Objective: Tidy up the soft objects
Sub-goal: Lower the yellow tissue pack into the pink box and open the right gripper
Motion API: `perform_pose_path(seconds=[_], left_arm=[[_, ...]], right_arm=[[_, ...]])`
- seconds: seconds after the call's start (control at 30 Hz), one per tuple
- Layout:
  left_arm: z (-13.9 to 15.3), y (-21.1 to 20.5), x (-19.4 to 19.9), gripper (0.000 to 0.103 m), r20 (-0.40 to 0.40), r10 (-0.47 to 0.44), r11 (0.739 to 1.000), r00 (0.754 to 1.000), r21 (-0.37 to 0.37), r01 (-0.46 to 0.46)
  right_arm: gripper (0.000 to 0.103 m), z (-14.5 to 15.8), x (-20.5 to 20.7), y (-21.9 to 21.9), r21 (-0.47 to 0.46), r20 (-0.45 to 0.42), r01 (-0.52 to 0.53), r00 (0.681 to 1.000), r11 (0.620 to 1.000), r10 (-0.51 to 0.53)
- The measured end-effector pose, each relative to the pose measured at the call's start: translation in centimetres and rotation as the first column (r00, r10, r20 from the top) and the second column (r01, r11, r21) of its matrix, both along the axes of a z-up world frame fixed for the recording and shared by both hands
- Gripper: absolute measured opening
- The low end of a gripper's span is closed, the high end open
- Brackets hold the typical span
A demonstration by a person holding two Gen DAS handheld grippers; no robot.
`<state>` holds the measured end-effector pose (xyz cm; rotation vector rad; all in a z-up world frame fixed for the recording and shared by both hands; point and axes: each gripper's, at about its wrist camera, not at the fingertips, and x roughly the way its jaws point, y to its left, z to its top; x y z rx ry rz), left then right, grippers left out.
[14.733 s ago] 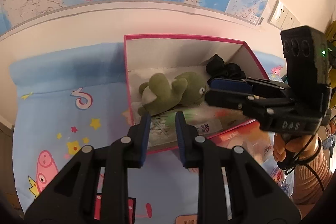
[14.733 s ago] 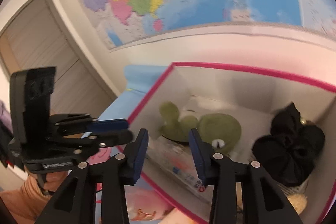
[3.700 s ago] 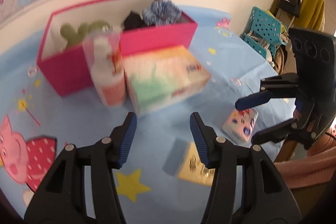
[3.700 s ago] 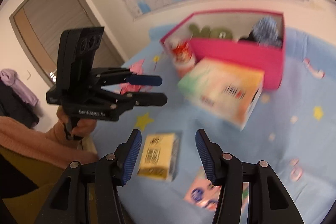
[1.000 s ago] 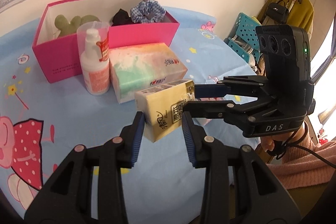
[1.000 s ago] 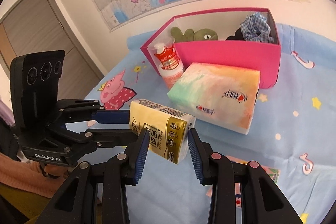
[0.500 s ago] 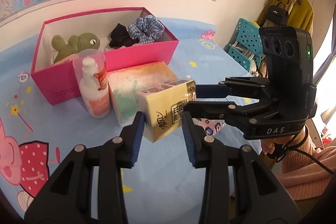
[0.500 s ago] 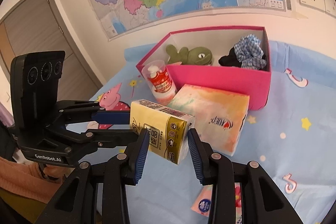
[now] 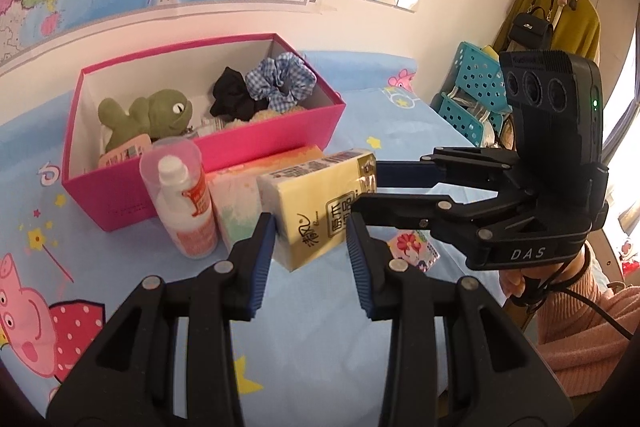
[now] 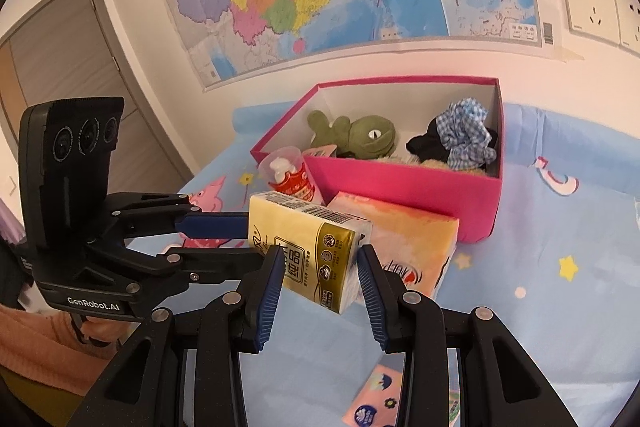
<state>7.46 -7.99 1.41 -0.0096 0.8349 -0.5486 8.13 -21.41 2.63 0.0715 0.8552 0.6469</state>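
Yellow tissue pack (image 9: 320, 203) aloft, pinched between left gripper (image 9: 310, 231) fingers and right gripper (image 10: 320, 267) fingers.

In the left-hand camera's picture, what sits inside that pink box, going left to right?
Green plush frog → black scrunchie → blue checked scrunchie, all inside the pink box.

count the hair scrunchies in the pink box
2, both at the right end of the pink box: a black scrunchie and a blue checked scrunchie touching its right side. More may be hidden underneath.
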Motion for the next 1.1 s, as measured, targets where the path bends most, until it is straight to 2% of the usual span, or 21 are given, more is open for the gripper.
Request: perform_pose_path(seconds=[1.1], left_arm=[[2.3, 0.6, 5.7, 0.039, 0.059, 0.046, 0.999, 0.997, 0.02, -0.048]], right_arm=[[0.038, 2.1, 5.5, 0.4, 0.009, 0.079, 0.006, 0.997, 1.0, -0.006]])
